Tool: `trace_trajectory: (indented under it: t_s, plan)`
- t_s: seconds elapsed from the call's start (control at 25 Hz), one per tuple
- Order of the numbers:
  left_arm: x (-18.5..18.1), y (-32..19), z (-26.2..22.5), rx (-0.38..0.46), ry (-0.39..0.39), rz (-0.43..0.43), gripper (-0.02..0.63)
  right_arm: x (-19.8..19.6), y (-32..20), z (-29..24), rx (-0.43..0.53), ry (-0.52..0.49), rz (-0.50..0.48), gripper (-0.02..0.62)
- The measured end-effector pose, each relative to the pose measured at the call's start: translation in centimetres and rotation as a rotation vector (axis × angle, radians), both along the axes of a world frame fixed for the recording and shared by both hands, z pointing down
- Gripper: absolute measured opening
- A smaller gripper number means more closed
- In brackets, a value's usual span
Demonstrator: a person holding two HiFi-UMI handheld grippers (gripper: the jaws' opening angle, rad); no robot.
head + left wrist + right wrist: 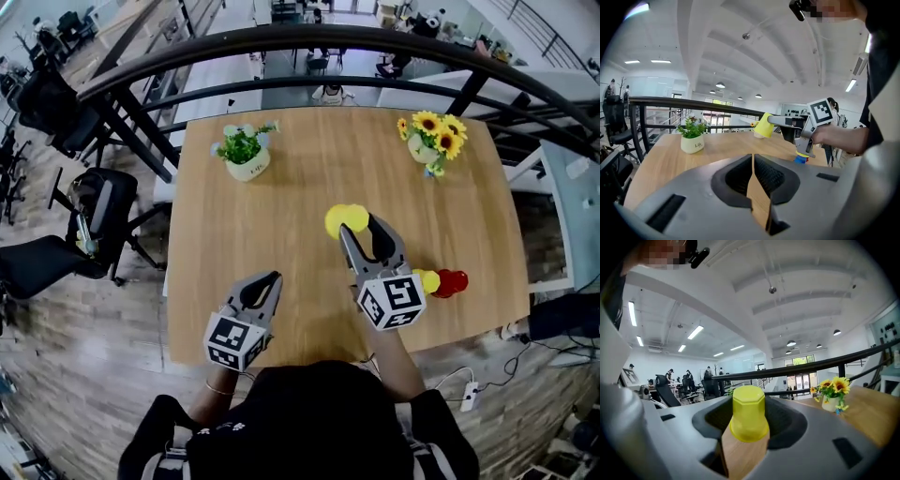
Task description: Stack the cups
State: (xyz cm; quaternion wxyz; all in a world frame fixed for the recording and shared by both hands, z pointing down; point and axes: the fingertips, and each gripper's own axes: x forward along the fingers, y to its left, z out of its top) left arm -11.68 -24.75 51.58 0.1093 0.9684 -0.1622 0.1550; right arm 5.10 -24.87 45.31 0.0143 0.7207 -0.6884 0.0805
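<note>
My right gripper [362,223] is shut on a yellow cup [346,219], held above the middle of the wooden table [281,216]. In the right gripper view the yellow cup [748,419] sits upside down between the jaws of that gripper [749,405]. To the right of the gripper's marker cube, a second yellow cup [429,279] and a red cup [452,281] rest together on the table. The left gripper view shows a blue cup [800,159] there too. My left gripper [273,278] hovers near the front edge, shut and empty [753,157].
A white pot with a green plant [246,155] stands at the back left. A pot of sunflowers [432,138] stands at the back right. A black railing [309,37] runs behind the table. Office chairs [89,220] stand to the left.
</note>
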Motion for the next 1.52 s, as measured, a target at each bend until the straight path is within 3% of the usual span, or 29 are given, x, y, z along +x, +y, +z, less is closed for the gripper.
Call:
trace_trajectory:
  t_s: [0.24, 0.48, 0.76, 1.24, 1.52]
  plan:
    - [3.9, 2.9, -0.9, -0.048, 0.022, 0.067, 0.025, 3.5, 7.4, -3.5, 0.017, 0.046, 0.075, 0.212]
    - [8.3, 5.7, -1.5, -0.038, 0.053, 0.138, 0.025, 8.3, 14.4, -4.9, -0.031, 0.152, 0.182, 0.212]
    - [11.6, 8.6, -1.7, -0.04, 0.043, 0.214, 0.025, 12.3, 20.5, -4.9, -0.083, 0.145, 0.307, 0.212]
    - [13.6, 11.2, -2.0, -0.036, 0.031, 0.248, 0.025, 13.1, 22.6, -2.2, -0.174, 0.113, 0.279, 0.213]
    - [13.2, 11.0, -2.0, -0.1, 0.058, 0.209, 0.025, 13.2, 22.6, -1.2, -0.207, 0.102, 0.259, 0.215]
